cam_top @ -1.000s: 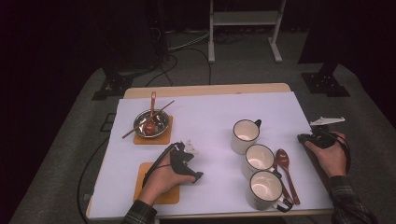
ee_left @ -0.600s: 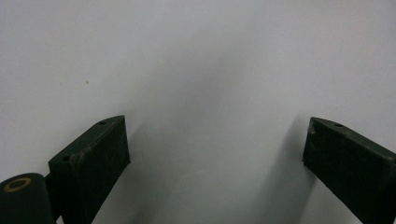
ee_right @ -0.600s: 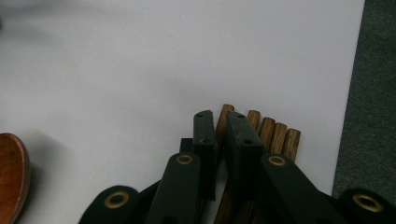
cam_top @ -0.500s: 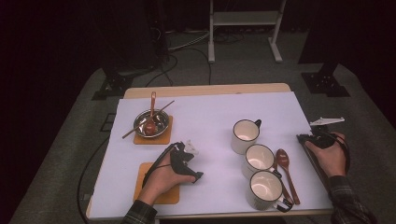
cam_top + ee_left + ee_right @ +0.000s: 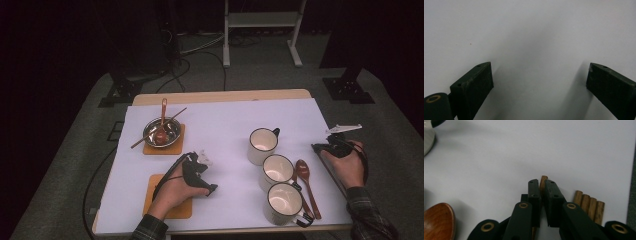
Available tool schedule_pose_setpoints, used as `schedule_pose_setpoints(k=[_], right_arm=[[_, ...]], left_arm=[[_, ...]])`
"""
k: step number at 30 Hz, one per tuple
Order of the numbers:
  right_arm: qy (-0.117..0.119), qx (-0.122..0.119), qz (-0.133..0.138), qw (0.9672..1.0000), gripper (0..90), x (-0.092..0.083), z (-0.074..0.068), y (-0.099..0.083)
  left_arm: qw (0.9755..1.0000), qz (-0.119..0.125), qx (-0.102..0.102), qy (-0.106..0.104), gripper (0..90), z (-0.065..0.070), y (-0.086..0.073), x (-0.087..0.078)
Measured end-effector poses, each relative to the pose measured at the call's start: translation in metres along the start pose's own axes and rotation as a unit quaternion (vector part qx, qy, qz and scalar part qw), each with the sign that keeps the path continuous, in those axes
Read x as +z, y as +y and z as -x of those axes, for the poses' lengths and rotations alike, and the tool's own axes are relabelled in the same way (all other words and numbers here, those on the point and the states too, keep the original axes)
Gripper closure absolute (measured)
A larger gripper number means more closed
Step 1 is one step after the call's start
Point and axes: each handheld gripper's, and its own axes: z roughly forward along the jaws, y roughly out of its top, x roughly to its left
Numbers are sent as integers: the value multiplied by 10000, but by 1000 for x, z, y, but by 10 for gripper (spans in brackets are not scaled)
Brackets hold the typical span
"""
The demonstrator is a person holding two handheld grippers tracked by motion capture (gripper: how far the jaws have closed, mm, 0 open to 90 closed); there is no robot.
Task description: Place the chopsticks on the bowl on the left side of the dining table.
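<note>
One slim brown wooden stick (image 5: pixel 543 182) is clamped between the black jaws of the right gripper (image 5: pixel 542 185), which have just been closing on it; its tip pokes out past the pads, low over the white table cover (image 5: pixel 499 157). Four more brown wooden sticks (image 5: pixel 589 206) lie side by side on the cover just to the right of those jaws in the right gripper view, near the sheet's edge. From above, the right gripper (image 5: pixel 336 146) sits at the table's right edge in the person's right hand (image 5: pixel 348 167).

Beside it, toward the middle, a reddish-brown wooden spoon (image 5: pixel 306 182) lies along a diagonal row of three white enamel mugs with dark rims (image 5: pixel 276 170). Further left, the left gripper (image 5: pixel 200 165) rests near the table's centre in the left hand (image 5: pixel 172 192), its jaws spread wide with bare white cover between them. That hand lies over an orange square coaster (image 5: pixel 150 202). Behind it, a second orange coaster (image 5: pixel 148 148) carries a round steel bowl (image 5: pixel 172 127) holding another wooden spoon (image 5: pixel 162 122) and a thin stick (image 5: pixel 176 113) that leans across the rim.
</note>
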Motion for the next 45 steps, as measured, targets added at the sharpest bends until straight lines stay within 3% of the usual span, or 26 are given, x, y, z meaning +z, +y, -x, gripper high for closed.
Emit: schedule_pose_setpoints(k=[45], right_arm=[[398, -407, -64, 9984, 836, 47, -37, 52]], left_arm=[[10000, -12, 13, 11, 57, 0, 0, 0]])
